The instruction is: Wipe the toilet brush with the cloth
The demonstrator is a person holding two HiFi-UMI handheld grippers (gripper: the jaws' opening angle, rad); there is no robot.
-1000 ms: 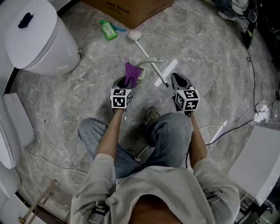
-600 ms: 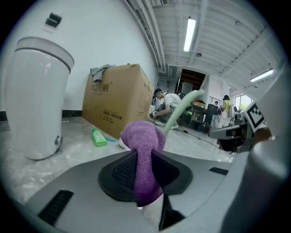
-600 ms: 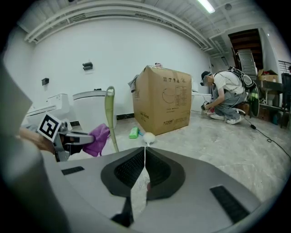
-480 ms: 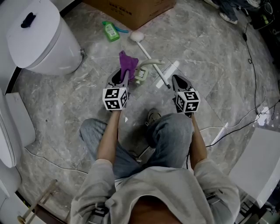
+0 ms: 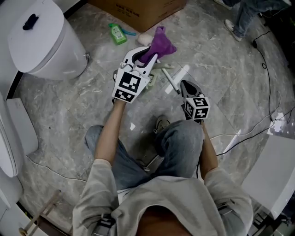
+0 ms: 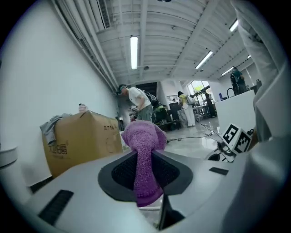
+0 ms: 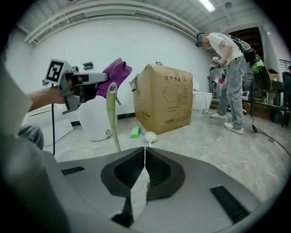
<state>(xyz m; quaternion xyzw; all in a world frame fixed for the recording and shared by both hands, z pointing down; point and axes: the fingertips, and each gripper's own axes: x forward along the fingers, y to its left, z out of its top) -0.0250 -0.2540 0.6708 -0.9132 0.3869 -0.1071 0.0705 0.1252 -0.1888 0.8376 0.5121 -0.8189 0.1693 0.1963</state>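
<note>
My left gripper (image 5: 146, 55) is raised off the floor and shut on a purple cloth (image 5: 160, 41), which sticks up from between its jaws (image 6: 143, 136). The cloth hangs over the far end of the toilet brush, whose white head (image 5: 143, 38) lies on the floor by the box. My right gripper (image 5: 183, 83) is low and shut on the brush's thin white handle (image 5: 170, 80). In the right gripper view the handle runs from the jaws to the brush head (image 7: 150, 136), and the left gripper (image 7: 84, 88) with the cloth (image 7: 116, 73) hovers at the upper left.
A pale green curved brush holder (image 5: 159, 68) stands between the grippers. A cardboard box (image 5: 138, 11) and a green bottle (image 5: 115, 32) lie beyond. A white toilet (image 5: 41, 41) is at the left. Cables (image 5: 265, 69) and a person's feet (image 5: 235, 23) are at the right.
My left gripper has lifted from near the floor and moved forward with the purple cloth, now over the brush's far end. The right gripper has stayed put.
</note>
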